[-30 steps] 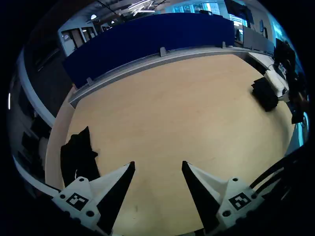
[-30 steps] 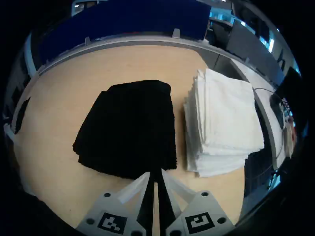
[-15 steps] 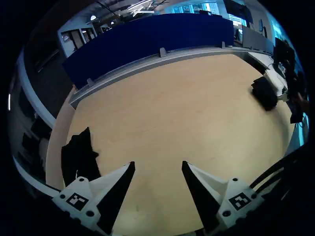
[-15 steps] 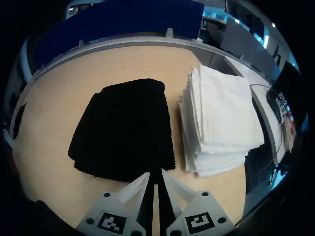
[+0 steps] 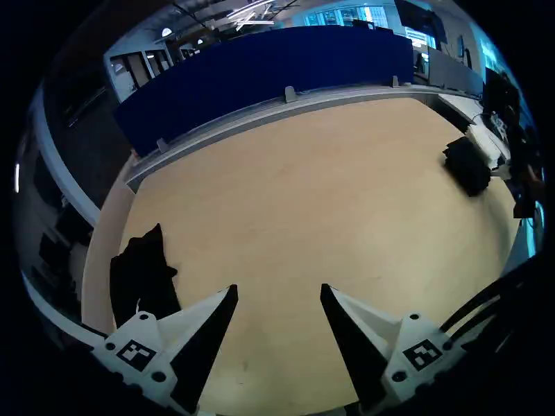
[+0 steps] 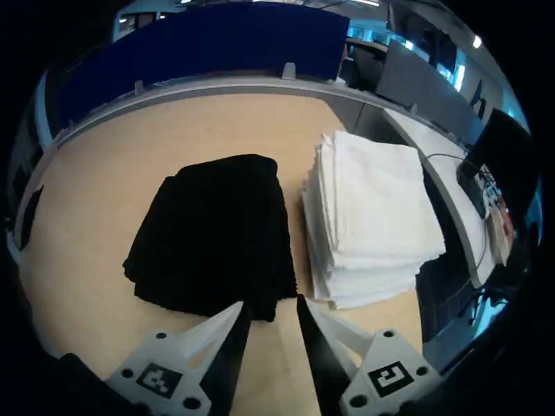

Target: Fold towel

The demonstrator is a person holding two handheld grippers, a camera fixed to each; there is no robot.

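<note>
- The right claw point(image 6: 270, 306), pinched together a moment ago, now stands slightly parted at the near edge of the black towel pile point(image 6: 215, 236) at mid-frame, holding nothing; that fold looks finished and let go
- The left claw point(image 5: 277, 288) stays wide open and empty over the bare bench point(image 5: 312, 194)
- A crumpled black towel point(image 5: 142, 274) at lower left is likely next; the claw's finger cuts it off
- Layers in the black pile cannot be told apart; white towels point(image 6: 374, 208) sit just beside it
</note>
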